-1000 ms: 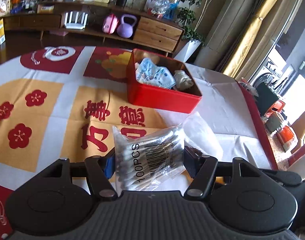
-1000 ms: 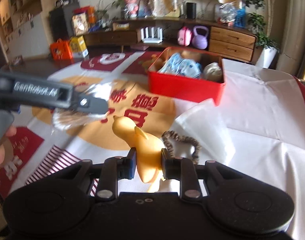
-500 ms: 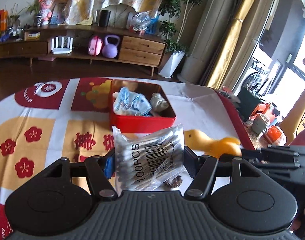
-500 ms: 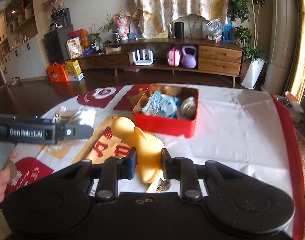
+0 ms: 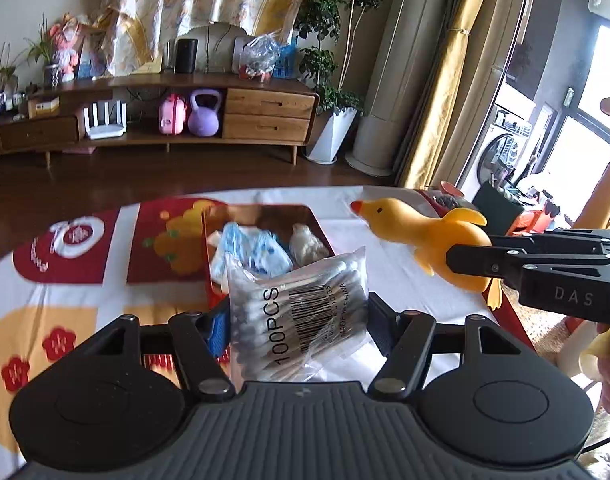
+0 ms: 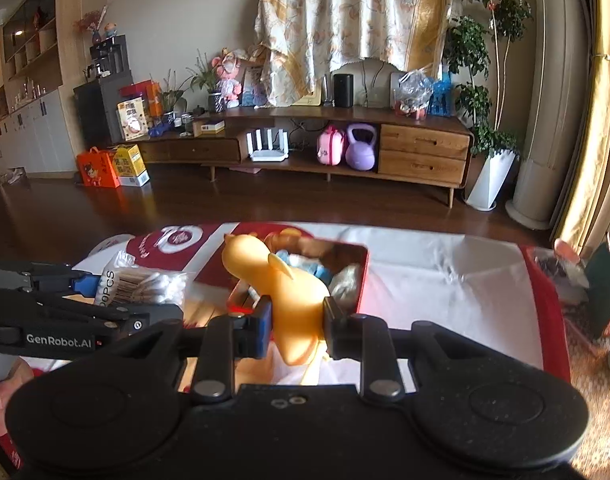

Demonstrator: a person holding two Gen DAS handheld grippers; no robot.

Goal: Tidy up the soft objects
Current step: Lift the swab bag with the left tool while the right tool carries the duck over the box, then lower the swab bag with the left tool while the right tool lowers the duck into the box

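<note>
Living-room desk (image 5: 397,276) w/ red tin (image 6: 359,280) as landmark: left hand-held gripper (image 5: 297,320) clamps cotton-swab bag (image 5: 301,312) just short of it; right hand-held gripper (image 6: 297,322) pinches rubber duck (image 6: 281,284), beak pointing over tin, nearer.

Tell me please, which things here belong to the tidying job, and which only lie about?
Job:
cotton swab bag, in left gripper
yellow rubber duck, in right gripper
red tin

Lying about:
purple kettlebell
pink case
white router
</note>
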